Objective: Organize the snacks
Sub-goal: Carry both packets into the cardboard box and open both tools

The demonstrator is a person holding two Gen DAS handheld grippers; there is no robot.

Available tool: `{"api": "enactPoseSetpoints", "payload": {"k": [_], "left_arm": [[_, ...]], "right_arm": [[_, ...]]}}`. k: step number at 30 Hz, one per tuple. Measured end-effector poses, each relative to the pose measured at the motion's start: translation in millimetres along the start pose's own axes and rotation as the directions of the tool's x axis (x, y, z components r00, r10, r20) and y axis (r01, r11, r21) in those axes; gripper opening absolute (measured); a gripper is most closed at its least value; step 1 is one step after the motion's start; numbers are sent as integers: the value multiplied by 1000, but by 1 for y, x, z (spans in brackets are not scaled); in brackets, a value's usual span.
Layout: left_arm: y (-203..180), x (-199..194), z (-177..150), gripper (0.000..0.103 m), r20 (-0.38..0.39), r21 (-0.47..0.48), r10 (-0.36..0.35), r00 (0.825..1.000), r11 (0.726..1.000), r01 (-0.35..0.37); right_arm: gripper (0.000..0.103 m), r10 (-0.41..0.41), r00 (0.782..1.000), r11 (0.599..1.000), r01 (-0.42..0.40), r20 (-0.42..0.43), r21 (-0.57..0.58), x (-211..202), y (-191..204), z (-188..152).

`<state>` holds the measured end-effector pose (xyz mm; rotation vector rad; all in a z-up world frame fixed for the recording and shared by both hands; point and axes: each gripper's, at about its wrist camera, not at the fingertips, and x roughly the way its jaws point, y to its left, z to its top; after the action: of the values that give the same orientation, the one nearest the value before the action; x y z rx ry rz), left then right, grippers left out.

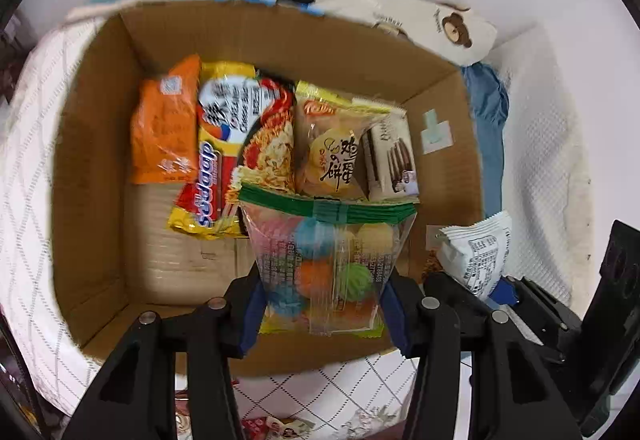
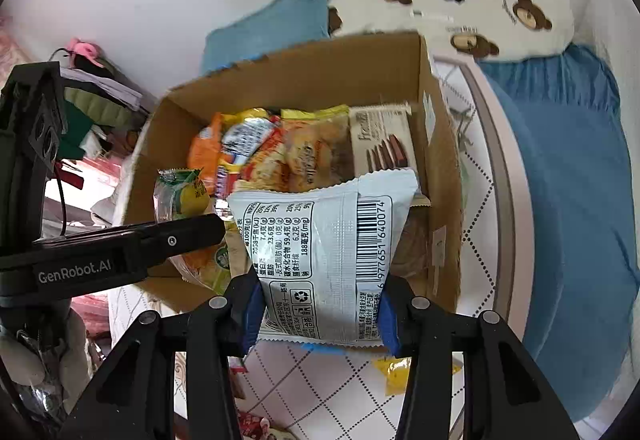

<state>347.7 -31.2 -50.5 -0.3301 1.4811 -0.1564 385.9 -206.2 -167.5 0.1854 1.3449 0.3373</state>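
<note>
A cardboard box [image 1: 92, 168] lies open on the bed and holds several snack packs standing in a row: an orange bag [image 1: 164, 132], a noodle pack [image 1: 248, 136], an egg-cake pack [image 1: 332, 152] and a brown wafer box [image 1: 394, 156]. My left gripper [image 1: 320, 312] is shut on a clear candy bag [image 1: 324, 260] with coloured balls, held over the box's near side. My right gripper [image 2: 320, 312] is shut on a white snack pack [image 2: 324, 252], held above the box's [image 2: 440, 168] near right part. It also shows in the left wrist view [image 1: 476, 256].
The box rests on a white quilted bedspread [image 2: 476, 224]. A blue blanket [image 2: 572, 176] lies to the right, and a bear-print pillow [image 2: 472, 20] and a blue pillow [image 2: 272, 28] behind the box. A yellow packet [image 2: 394, 370] lies on the bedspread near me.
</note>
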Motion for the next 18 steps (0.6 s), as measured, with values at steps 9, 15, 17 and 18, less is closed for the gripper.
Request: {"api": "enactPoseSetpoints", "payload": {"k": [9, 15, 17, 18], "left_arm": [[5, 31, 7, 79, -113, -17, 55, 992, 998, -57], [6, 19, 6, 92, -57, -18, 98, 994, 995, -99], [9, 15, 5, 92, -38, -15, 116, 993, 993, -117], [9, 12, 4, 92, -21, -15, 126, 992, 992, -127]], "right_arm": [[91, -38, 988, 999, 39, -148, 0, 35, -5, 11], [95, -77, 985, 997, 77, -155, -8, 36, -4, 11], [95, -91, 985, 996, 90, -145, -8, 33, -3, 10], [95, -98, 985, 995, 98, -139, -9, 32, -2, 9]]}}
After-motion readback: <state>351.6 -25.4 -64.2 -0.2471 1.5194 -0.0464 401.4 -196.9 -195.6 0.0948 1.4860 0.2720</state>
